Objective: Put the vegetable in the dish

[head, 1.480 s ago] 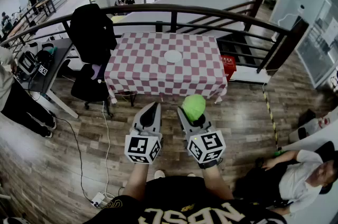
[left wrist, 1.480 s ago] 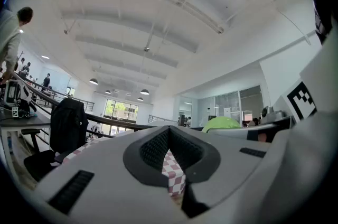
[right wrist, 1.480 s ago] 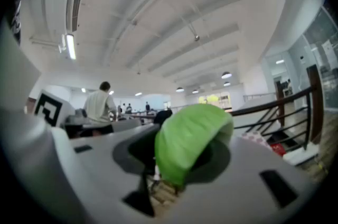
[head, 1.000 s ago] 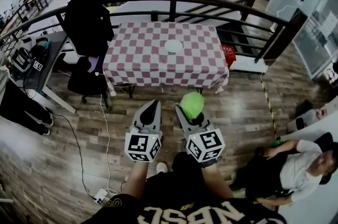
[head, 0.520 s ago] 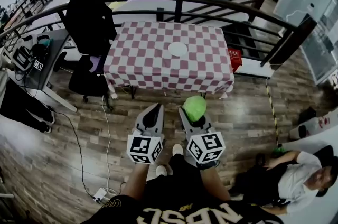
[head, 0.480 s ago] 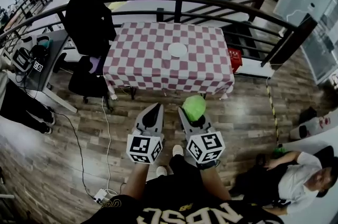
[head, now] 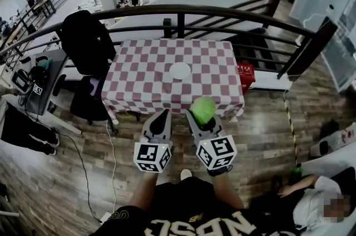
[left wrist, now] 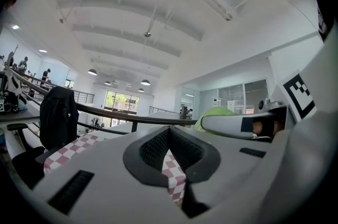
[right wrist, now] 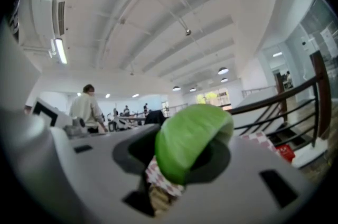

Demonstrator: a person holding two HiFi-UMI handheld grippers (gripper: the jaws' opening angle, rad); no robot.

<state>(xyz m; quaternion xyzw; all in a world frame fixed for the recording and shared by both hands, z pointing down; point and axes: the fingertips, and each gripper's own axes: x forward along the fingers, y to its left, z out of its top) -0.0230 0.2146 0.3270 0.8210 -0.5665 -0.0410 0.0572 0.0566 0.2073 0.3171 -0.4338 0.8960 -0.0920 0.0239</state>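
My right gripper is shut on a light green vegetable, held level in front of me; in the right gripper view the vegetable fills the space between the jaws. Beside it my left gripper is shut with nothing in it, its jaws pressed together. A small white dish sits near the middle of the red-and-white checked table, ahead of both grippers. The vegetable overlaps the table's near edge in the head view.
A dark metal railing runs behind the table. A black chair with a jacket stands at the table's left, next to a desk with gear. A red crate lies at the right. A seated person is at bottom right.
The table and dish have come closer and lower in the head view as both grippers moved forward toward them. The vegetable stays held in the right gripper; the left stays shut.
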